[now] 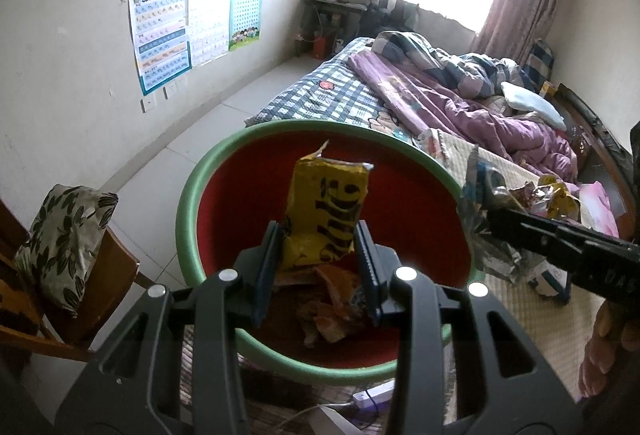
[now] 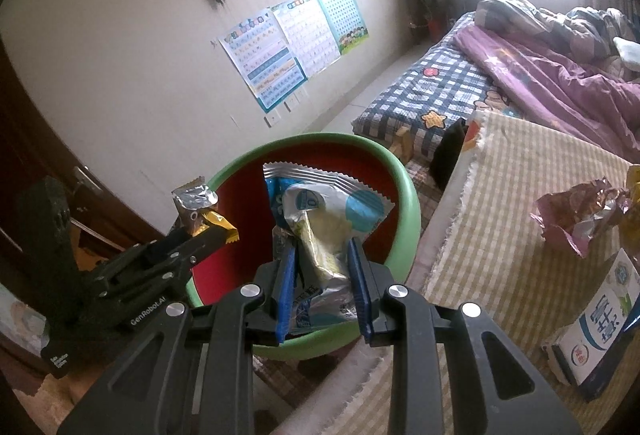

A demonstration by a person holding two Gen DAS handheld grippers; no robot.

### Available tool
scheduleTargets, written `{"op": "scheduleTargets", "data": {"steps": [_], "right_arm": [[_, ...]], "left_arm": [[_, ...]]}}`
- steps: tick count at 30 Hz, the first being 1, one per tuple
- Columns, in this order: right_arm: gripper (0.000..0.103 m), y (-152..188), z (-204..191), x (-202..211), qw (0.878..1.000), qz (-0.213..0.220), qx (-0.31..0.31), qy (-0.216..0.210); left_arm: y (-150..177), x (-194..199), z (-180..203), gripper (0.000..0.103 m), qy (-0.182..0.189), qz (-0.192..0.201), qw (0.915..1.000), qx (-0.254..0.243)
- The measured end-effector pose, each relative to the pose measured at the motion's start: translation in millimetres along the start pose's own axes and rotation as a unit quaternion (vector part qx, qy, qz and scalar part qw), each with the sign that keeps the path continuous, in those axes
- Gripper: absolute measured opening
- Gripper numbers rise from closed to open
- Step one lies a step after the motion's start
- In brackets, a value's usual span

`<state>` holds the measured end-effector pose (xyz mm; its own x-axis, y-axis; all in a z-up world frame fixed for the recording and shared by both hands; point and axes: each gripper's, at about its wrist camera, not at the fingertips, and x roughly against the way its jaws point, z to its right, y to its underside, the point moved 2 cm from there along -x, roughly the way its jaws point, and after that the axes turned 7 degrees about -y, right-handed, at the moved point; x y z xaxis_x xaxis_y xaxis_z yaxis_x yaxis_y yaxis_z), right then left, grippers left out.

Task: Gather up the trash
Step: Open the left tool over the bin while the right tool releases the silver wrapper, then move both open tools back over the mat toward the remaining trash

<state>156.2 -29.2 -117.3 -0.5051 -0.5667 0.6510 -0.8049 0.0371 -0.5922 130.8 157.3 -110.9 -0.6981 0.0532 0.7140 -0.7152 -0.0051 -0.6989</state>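
Observation:
A round basin (image 1: 192, 195) with a green rim and red inside stands at the bed's edge; it also shows in the right wrist view (image 2: 408, 191). My left gripper (image 1: 318, 255) is shut on a yellow snack wrapper (image 1: 324, 207) and holds it above the basin, over orange wrappers (image 1: 332, 311) lying inside. In the right wrist view the left gripper (image 2: 200, 231) reaches in from the left. My right gripper (image 2: 324, 275) is shut on a silver and blue snack bag (image 2: 324, 219) over the basin's near rim. It enters the left wrist view (image 1: 492, 223) from the right.
Crumpled wrappers (image 2: 580, 215) and a white and blue carton (image 2: 596, 327) lie on the checked mat (image 2: 520, 195) at right. A bed with purple bedding (image 1: 460, 103) fills the far right. A wooden chair with a leaf-print cushion (image 1: 64, 239) stands at left. A power strip (image 1: 372, 397) lies below the basin.

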Motion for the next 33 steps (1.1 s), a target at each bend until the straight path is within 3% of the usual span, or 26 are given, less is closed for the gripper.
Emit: {"op": "scheduleTargets", "data": {"steps": [9, 11, 15, 18, 21, 33], "right_arm": [[0.027, 2.5, 0.1, -8.0, 1.0, -0.007, -0.003, 0.0], [0.03, 2.1, -2.1, -7.7, 1.0, -0.005, -0.003, -0.001], [0.038, 0.5, -3.7, -7.2, 1.0, -0.002, -0.003, -0.009], [0.039, 0.1, -5.8, -6.1, 1.0, -0.001, -0.002, -0.011], [0.041, -0.2, -5.8, -4.7, 1.0, 0.0, -0.002, -0.013], [0.044, 1.0, -0.7, 18.4, 1.0, 0.016, -0.001, -0.021]], "left_arm": [[0.9, -4.5, 0.7, 0.036, -0.004, -0.007, 1.0, 0.005], [1.6, -4.9, -0.8, 0.036, -0.007, -0.006, 0.9999, 0.009], [2.1, -4.2, -2.6, 0.052, -0.012, -0.006, 0.9997, 0.021], [3.2, -2.7, -3.8, 0.055, -0.015, -0.005, 0.9995, 0.026], [4.0, -1.4, -3.1, 0.064, -0.018, -0.004, 0.9995, 0.028], [4.6, 6.2, -0.4, 0.064, -0.03, 0.0, 0.999, 0.034]]}}
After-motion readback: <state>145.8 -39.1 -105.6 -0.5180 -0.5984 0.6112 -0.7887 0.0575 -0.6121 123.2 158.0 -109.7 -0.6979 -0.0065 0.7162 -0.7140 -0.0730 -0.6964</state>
